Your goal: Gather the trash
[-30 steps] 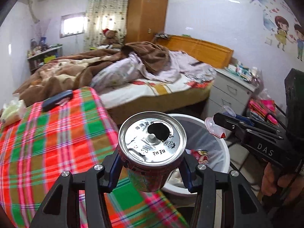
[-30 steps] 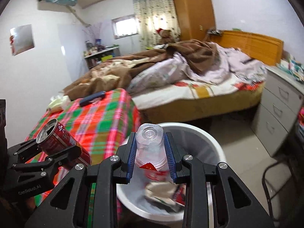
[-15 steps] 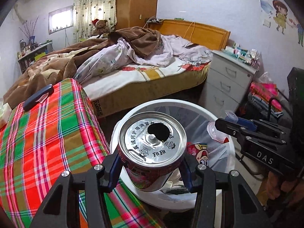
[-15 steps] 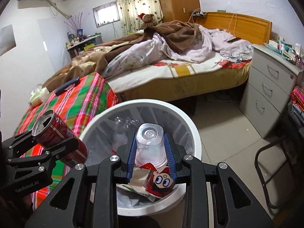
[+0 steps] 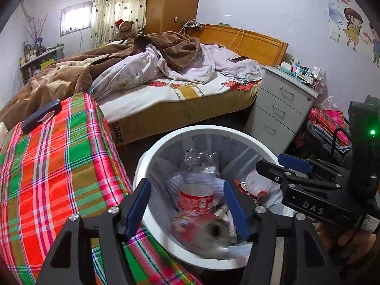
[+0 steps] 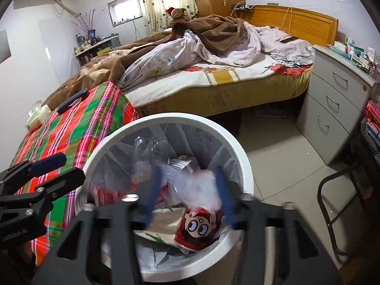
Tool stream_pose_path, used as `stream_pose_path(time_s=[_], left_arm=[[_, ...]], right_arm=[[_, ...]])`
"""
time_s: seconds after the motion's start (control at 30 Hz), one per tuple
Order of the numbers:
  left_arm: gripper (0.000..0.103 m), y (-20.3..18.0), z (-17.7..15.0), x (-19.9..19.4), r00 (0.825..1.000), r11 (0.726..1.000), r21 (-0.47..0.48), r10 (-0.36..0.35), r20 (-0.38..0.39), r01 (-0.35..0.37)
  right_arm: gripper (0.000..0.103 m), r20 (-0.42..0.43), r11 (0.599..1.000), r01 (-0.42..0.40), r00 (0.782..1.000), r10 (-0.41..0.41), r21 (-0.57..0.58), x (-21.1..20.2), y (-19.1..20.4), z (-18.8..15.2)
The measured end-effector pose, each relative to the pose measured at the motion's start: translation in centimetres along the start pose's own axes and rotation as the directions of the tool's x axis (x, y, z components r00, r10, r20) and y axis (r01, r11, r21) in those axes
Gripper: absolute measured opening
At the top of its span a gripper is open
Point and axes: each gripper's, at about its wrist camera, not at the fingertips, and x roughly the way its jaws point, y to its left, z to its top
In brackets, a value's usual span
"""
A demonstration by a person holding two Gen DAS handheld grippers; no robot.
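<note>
**Both grippers let go over the bin**

Left gripper point(image 5: 186, 207) is spreading, nothing between its blue pads; a blurred can point(image 5: 204, 234) drops into the white bin point(image 5: 152, 156). Right gripper point(image 6: 188, 196), stamped "DAS", widens too, its clear cup point(image 6: 201, 190) blurred and loose between the pads above the bin. A red-labelled bottle point(image 5: 197, 190) lies inside.

Unmade bed point(image 5: 180, 87), plaid cloth point(image 5: 54, 166), grey drawer unit point(image 5: 282, 109), teddy bear point(image 5: 124, 29).

white bin point(image 5: 152, 147), red-green plaid cloth point(image 5: 59, 156), brown blanket point(image 5: 71, 71)
</note>
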Motion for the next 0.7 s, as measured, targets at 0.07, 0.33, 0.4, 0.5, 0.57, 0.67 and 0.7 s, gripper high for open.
stream_pose_path(time_s=[0.07,0.33,0.4,0.5,0.57,0.67,0.7], left_arm=[[0.069,0.1,-0.1,-0.4,1.0,1.0,0.0,0.009,0.01,-0.009],[0.07,0.6,-0.7,-2.4,0.999,0.999,-0.021,0.034,0.036,-0.034],[0.07,0.7,-1.0,-3.1,0.998,0.999,-0.022,0.046,0.043,-0.045],[0.07,0.8,-1.6,-4.4,0.996,0.998,-0.021,0.063,0.062,-0.062],[0.07,0.9,-2.1,-5.2,0.995,0.998,-0.026,0.065,0.07,-0.063],[0.07,1.0,-2.9,-6.5,0.991,0.994,-0.031,0.106,0.083,-0.104],[0.07,1.1,-3.2,-7.0,0.989,0.993,-0.035,0.116,0.087,-0.114]], right_arm=[[0.056,0.007,1.0,-0.004,1.0,0.004,0.011,-0.3,-0.1,-0.1],[0.056,0.039,1.0,-0.014,0.999,0.014,0.007,-1.5,0.8,-0.4],[0.056,0.05,1.0,-0.015,0.999,0.015,0.006,-1.9,1.2,-0.5],[0.056,0.07,1.0,-0.015,0.997,0.014,0.005,-2.6,1.7,-0.7],[0.056,0.084,1.0,-0.017,0.996,0.017,0.004,-3.2,2.1,-1.0],[0.056,0.118,1.0,-0.015,0.993,0.015,0.001,-4.6,2.7,-1.6],[0.056,0.13,1.0,-0.016,0.991,0.016,-0.001,-5.0,2.9,-1.9]])
